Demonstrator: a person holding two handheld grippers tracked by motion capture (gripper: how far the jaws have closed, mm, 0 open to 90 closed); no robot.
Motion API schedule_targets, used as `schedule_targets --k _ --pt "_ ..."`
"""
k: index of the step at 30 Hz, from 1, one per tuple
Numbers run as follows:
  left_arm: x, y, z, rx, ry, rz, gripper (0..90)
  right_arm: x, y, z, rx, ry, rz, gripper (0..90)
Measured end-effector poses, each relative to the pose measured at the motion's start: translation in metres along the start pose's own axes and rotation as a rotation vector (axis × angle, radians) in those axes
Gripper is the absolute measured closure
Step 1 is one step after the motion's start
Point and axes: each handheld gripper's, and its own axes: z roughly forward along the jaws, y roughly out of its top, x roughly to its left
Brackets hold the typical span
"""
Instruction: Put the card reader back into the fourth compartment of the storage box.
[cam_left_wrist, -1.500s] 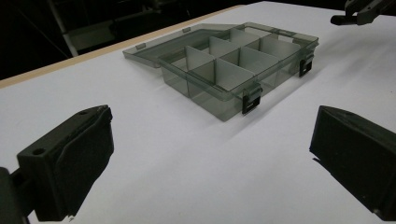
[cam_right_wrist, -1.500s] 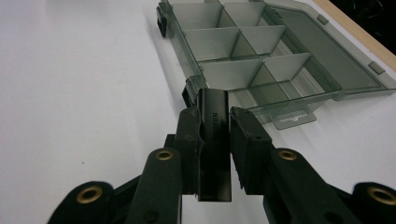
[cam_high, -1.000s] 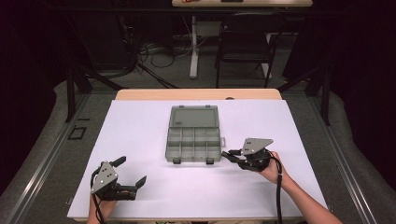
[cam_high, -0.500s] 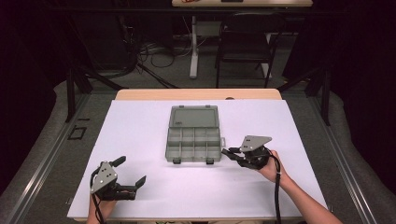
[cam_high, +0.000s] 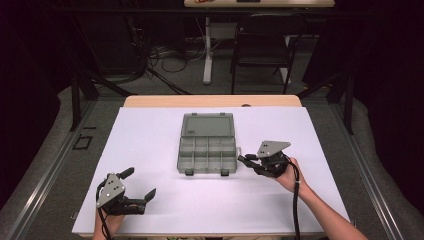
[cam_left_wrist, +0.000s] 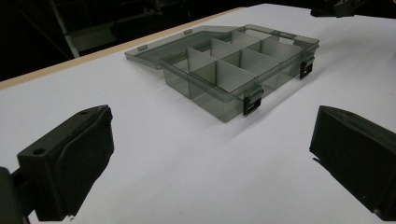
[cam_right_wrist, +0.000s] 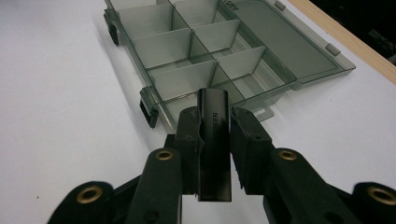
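At the near edge of the table, around seven o'clock from the box, the left gripper rests low on the white sheet with its jaws spread wide and nothing between them. The person's hand sits behind it, the jaws aimed toward the box at roughly one o'clock, seemingly parked out of the way while the other hand works.

Farther in, at about four o'clock from the box, the right gripper is pressed together on a small black flat piece, which stands between the pads, one end poking out toward the box. The forearm comes in from the bottom right; the jaws point toward nine o'clock, held just beside the box's near right corner, likely to drop the piece into a compartment.

At the table's middle, the open compartment box lies flat, its lid folded back at twelve o'clock, its compartments looking empty, its two latches facing the person.
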Motion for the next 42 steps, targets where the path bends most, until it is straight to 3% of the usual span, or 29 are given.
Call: schedule_targets --k 42 --pt "-0.001 0.002 0.005 0.002 -0.010 0.018 0.0 -0.015 0.036 0.015 0.006 -0.012 0.030 73.7"
